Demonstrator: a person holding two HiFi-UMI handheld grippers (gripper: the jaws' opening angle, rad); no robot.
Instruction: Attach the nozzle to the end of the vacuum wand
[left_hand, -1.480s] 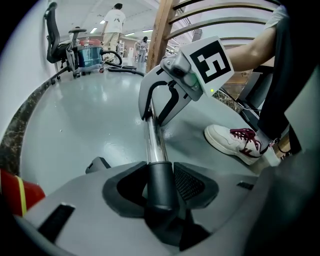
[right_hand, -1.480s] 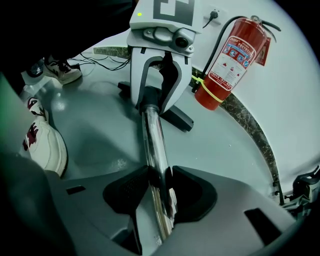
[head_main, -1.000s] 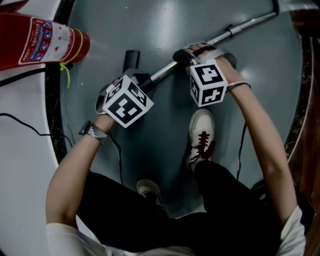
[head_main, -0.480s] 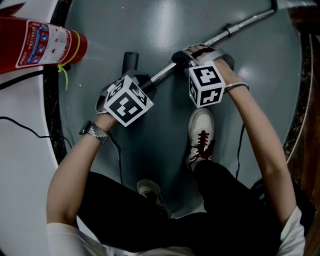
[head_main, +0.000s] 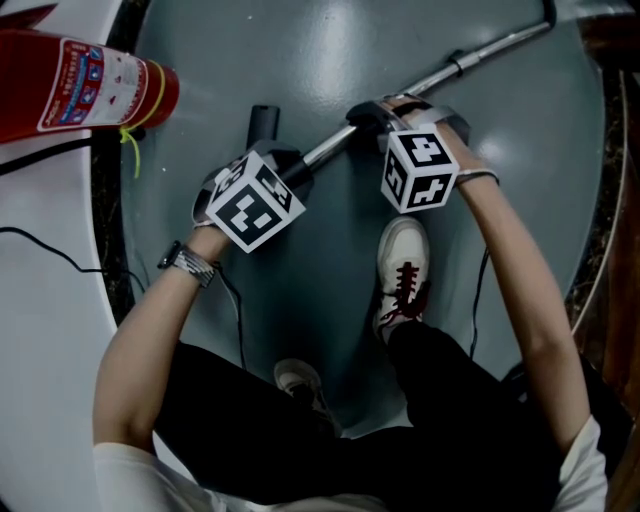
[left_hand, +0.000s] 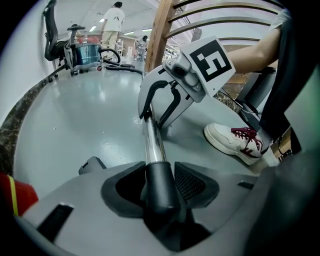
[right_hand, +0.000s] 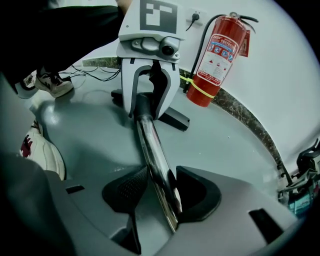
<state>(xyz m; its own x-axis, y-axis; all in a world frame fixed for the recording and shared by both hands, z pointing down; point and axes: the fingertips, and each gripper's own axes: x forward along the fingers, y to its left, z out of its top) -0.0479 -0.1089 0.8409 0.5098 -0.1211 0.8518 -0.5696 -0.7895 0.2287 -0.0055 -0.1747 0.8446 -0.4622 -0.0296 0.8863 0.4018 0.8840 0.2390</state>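
left claw (head_main: 289, 166), right claw (head_main: 369, 114) opening, wand (head_main: 482, 52) between

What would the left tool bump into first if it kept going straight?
Probably the dark end of the vacuum wand: it already sits inside the left tool, whose jaws have just been opening.

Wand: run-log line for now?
left gripper: just opening, nozzle between jaws | right gripper: just opening, wand between jaws | nozzle on wand end

Polished, mirror-bright metal on the wand (head_main: 436, 74). Matt dark collar of the nozzle (left_hand: 160, 200), probably plastic. Smooth grey floor (head_main: 330, 50) with soft gloss. Glossy red paint on the fire extinguisher (head_main: 70, 80). Matt grey plastic on the left claw (left_hand: 160, 181), fine rough grid on its pads (left_hand: 190, 182).
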